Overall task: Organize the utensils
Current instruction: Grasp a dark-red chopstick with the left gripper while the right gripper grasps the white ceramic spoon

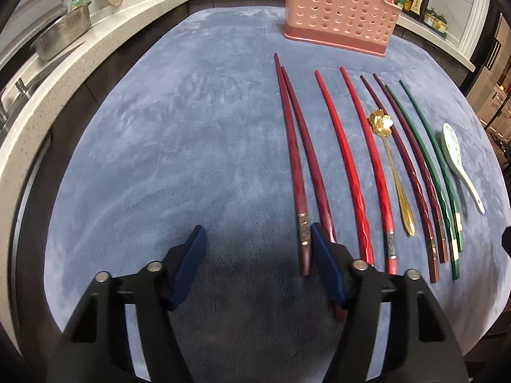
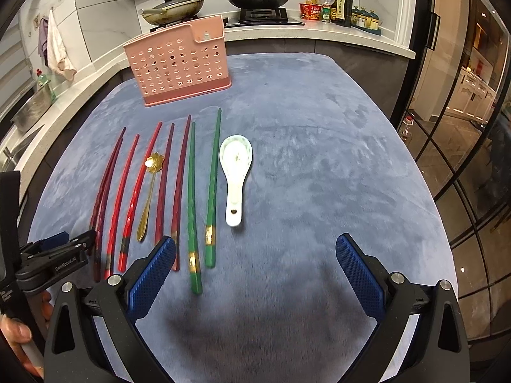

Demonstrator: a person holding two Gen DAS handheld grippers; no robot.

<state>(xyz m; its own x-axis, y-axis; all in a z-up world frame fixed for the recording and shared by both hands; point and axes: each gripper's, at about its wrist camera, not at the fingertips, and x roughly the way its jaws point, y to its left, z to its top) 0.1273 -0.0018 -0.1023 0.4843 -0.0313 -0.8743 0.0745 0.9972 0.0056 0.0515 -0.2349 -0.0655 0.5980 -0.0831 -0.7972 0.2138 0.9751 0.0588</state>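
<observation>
Blue-cloth bench (image 2: 319, 146), kitchen behind. Nearest: left tool (image 1: 258, 255) half-wide, empty, its right finger over handle ends of dark red chopsticks (image 1: 295, 146); right tool (image 2: 255, 266) wide, empty, near green chopsticks (image 2: 191, 204). Beyond: white spoon (image 2: 235, 172), gold spoon (image 2: 150, 188). Farthest: pink holder (image 2: 182, 63). Step: first pick-up. Next: shift left tool to straddle pair, pinch.

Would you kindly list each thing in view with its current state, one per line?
Left gripper: jaws open, nothing held, low beside the dark red chopsticks.
Right gripper: jaws wide open, nothing held.
Dark red chopsticks: flat on the cloth, tips converging.
Green chopsticks: flat, side by side.
Gold spoon: flat among the chopsticks.
White spoon: flat, bowl up.
Pink holder: upright; contents not visible.
</observation>
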